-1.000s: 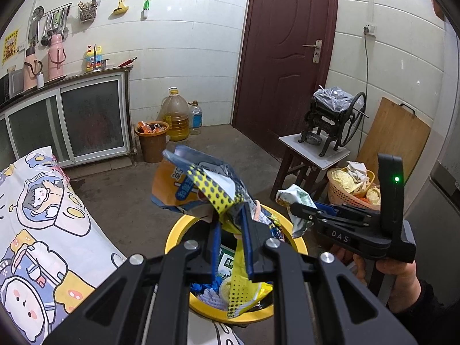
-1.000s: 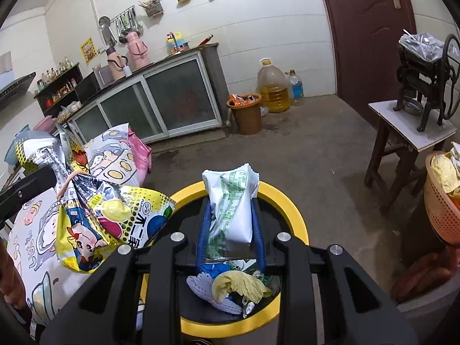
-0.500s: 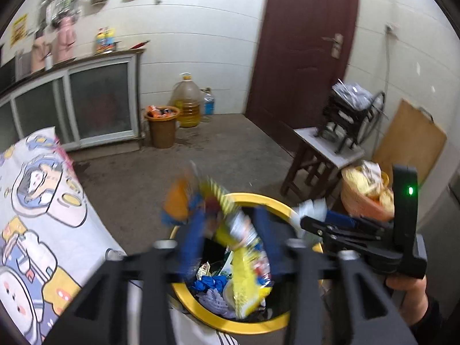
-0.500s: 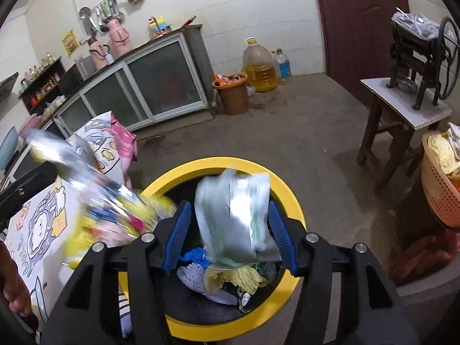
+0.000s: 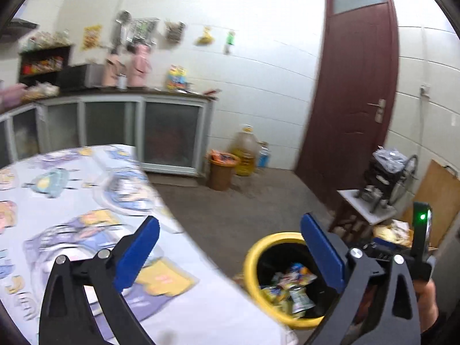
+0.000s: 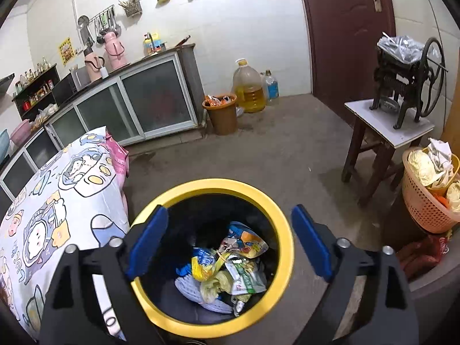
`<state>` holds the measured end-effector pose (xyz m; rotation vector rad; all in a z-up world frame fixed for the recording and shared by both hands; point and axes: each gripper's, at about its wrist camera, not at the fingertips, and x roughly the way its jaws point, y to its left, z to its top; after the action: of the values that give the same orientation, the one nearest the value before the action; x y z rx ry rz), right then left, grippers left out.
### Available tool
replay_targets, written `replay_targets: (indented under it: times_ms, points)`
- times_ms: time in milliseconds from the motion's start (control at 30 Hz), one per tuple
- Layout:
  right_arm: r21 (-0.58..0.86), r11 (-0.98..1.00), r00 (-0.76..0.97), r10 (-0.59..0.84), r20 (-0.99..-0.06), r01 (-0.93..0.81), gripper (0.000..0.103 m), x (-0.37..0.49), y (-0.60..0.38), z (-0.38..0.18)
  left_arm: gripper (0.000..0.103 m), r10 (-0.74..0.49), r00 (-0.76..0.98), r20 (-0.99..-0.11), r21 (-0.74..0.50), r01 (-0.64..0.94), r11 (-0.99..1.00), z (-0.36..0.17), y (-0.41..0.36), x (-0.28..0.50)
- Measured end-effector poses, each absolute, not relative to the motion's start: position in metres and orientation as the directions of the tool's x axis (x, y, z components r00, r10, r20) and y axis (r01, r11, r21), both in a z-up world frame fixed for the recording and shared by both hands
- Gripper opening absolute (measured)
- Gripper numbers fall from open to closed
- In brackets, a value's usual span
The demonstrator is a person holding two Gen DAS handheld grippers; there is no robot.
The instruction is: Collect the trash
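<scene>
Trash (image 6: pixel 230 261) lies in the yellow bin (image 6: pixel 283 230); left gripper (image 5: pixel 227 247) and right gripper (image 6: pixel 230 240) are opening, empty; next, seek more on the tabletop (image 5: pixel 57 201)

My left view is motion-blurred: the tablecloth (image 5: pixel 86 215) prints smear. My right finger (image 5: pixel 322 256) hides part of the bin (image 5: pixel 253 258); wrappers (image 6: pixel 230 261) lie too crumpled to identify.

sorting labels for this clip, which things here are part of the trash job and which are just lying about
Part of the job:
yellow-rimmed bin
wrappers in the bin
left gripper, jaws opening, nothing between
right gripper, jaws opening, nothing between

Just lying about:
oil jug
brown bucket
orange basket
hand-crank machine
</scene>
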<state>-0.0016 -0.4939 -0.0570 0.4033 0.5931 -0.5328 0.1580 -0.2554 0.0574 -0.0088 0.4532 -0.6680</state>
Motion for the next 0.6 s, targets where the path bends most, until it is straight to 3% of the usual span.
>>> replay_targets:
  times_ms: [67, 200, 500, 600]
  points:
    - [0.194, 0.789, 0.699, -0.367, -0.614, 0.584, 0.094, 0.003, -0.486, -0.056, 0.095, -0.561, 0.722, -0.405, -0.139, 0.558, 0.818, 0.058, -0.227, 0.151]
    - [0.133, 0.797, 0.692, -0.413, -0.592, 0.590, 0.095, 0.018, -0.457, -0.053, 0.095, -0.490, 0.760, -0.426, -0.148, 0.476, 0.867, 0.049, -0.168, 0.138]
    - [0.136, 0.901, 0.866, -0.339, -0.368, 0.411, 0.095, 0.019, -0.342, -0.021, 0.095, -0.099, 0.929, -0.356, -0.004, 0.104, 0.995, 0.042, -0.056, 0.083]
    - [0.113, 0.931, 0.901, -0.298, -0.314, 0.347, 0.095, 0.014, -0.291, -0.007, 0.095, -0.056, 0.932, -0.358, -0.028, 0.050, 0.998, 0.042, -0.030, 0.069]
